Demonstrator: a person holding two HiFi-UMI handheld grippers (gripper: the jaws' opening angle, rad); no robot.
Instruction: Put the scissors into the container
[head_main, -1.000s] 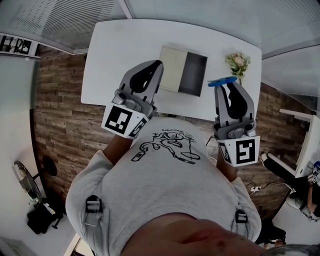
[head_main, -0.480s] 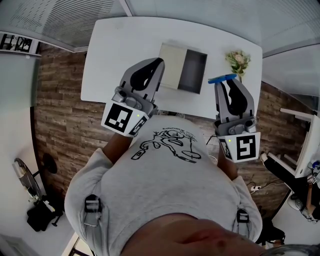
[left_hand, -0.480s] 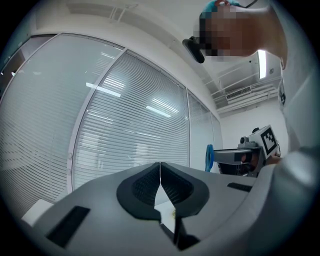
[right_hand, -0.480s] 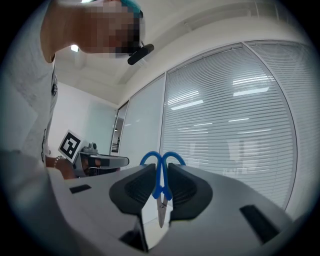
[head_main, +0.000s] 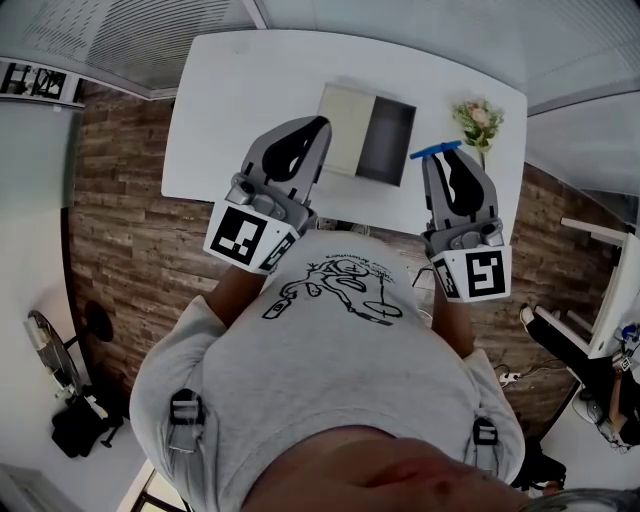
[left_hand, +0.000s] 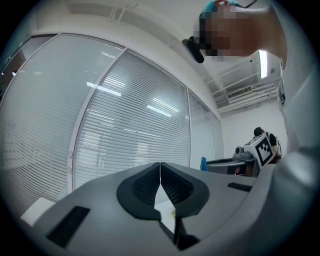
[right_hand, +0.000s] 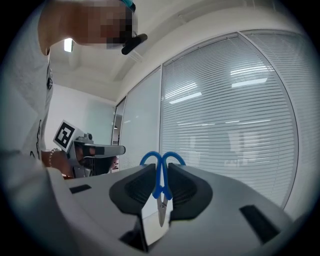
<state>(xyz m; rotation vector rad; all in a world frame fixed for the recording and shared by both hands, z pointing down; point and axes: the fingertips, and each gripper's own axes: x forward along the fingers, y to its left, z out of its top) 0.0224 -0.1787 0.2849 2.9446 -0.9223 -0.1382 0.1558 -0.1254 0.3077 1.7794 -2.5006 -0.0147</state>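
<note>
Blue-handled scissors (right_hand: 161, 172) stand upright between the pads of my right gripper (right_hand: 160, 184), handles up and blades pointing down; the gripper is shut on them. In the head view the scissors (head_main: 435, 152) show as a blue bar at the tip of the right gripper (head_main: 447, 162), just right of the container (head_main: 345, 130). The container is a rectangular box on the white table (head_main: 240, 90), pale on its left half and dark grey on its right. My left gripper (head_main: 316, 128) hovers over the container's near left edge, and its jaws (left_hand: 160, 175) are shut on nothing.
A small bunch of flowers (head_main: 477, 122) stands on the table right of the container, close behind the scissors. Wooden floor (head_main: 120, 230) lies left of and below the table. The person's grey shirt fills the lower head view. Window blinds (right_hand: 230, 115) fill both gripper views.
My right gripper has drifted a little left and up toward the container, carrying the scissors. The left gripper has hardly moved.
</note>
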